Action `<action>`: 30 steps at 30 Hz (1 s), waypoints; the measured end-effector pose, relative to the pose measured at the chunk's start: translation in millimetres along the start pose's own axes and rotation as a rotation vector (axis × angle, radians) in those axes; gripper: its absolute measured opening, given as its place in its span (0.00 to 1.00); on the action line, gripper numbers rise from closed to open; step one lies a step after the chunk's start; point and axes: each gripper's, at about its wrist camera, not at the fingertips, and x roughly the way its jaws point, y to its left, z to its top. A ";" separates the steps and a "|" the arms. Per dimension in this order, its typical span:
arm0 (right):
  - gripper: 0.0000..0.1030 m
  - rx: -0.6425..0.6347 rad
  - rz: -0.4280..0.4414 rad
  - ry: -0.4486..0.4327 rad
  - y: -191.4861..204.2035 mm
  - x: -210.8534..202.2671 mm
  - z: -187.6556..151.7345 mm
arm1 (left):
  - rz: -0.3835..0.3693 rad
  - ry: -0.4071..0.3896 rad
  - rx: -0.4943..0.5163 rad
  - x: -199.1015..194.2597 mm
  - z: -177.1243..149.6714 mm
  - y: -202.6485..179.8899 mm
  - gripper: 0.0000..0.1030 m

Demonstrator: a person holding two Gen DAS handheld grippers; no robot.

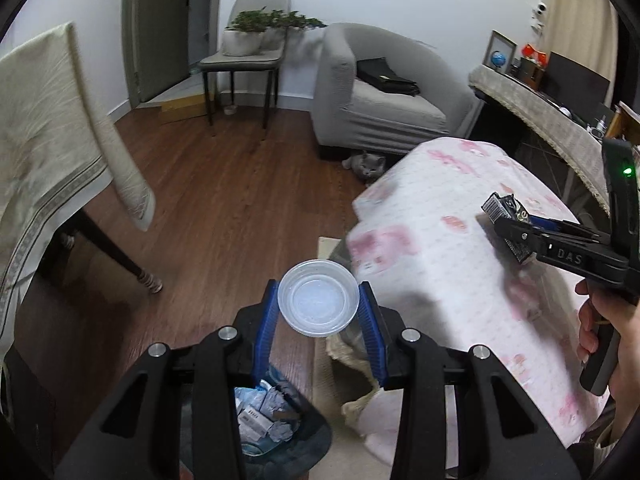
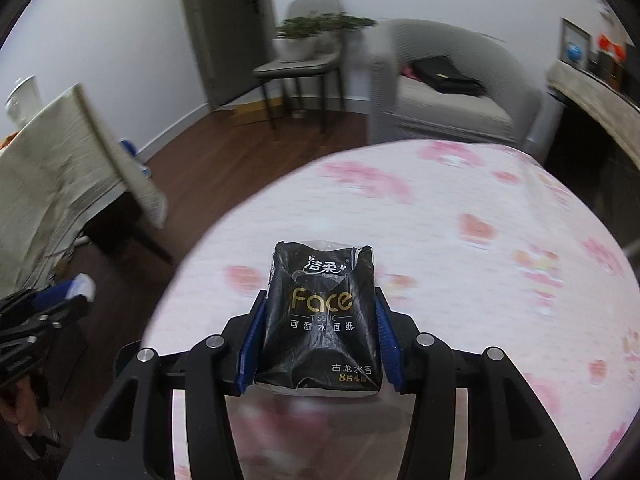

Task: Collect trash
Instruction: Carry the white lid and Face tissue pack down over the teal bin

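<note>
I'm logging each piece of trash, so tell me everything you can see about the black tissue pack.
The tissue pack is a small black plastic pouch, crumpled, torn open at its top, printed "Face TISSUE" in gold with Chinese text. The right tongs clamp its sides between blue pads, holding it above the pink-patterned table.

Clear plastic lid (image 1: 318, 298) and black tissue pack (image 2: 320, 316) (crumpled), both gripped.
</note>
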 end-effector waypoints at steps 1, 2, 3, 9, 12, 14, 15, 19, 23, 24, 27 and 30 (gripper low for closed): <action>0.49 -0.010 0.013 -0.002 6.9 -0.1 0.6 | 0.007 0.003 -0.006 -0.6 -2.1 3.9 0.41; 0.49 -0.026 0.029 -0.003 17.6 0.5 1.7 | 0.013 0.006 -0.012 -0.6 -4.3 7.9 0.41; 0.49 -0.039 0.043 -0.004 26.4 0.9 2.1 | 0.018 0.012 -0.018 -0.1 -7.3 12.7 0.41; 0.49 -0.108 0.124 -0.013 75.1 -1.2 3.1 | 0.054 0.029 -0.030 1.8 -25.4 33.5 0.41; 0.49 -0.129 0.162 -0.015 93.5 -0.8 3.9 | 0.068 0.051 -0.051 6.0 -34.8 48.5 0.41; 0.49 -0.143 0.183 -0.012 104.7 1.5 3.3 | 0.067 0.073 -0.088 8.9 -41.2 60.5 0.41; 0.49 -0.150 0.194 -0.010 110.9 2.9 3.1 | 0.064 0.082 -0.104 10.4 -44.4 65.6 0.41; 0.49 -0.184 0.226 0.000 133.4 7.7 0.8 | 0.077 0.117 -0.118 17.7 -57.3 79.4 0.41; 0.49 -0.206 0.245 0.017 151.5 14.8 -2.4 | 0.099 0.143 -0.121 22.5 -73.5 95.2 0.41; 0.49 -0.210 0.250 0.023 156.0 17.2 -3.3 | 0.110 0.152 -0.123 24.4 -77.5 99.0 0.41; 0.49 -0.222 0.262 0.041 167.2 23.9 -6.8 | 0.115 0.189 -0.143 32.6 -87.0 110.3 0.41; 0.49 -0.240 0.273 0.061 181.1 31.8 -12.1 | 0.106 0.236 -0.162 41.4 -100.8 118.4 0.41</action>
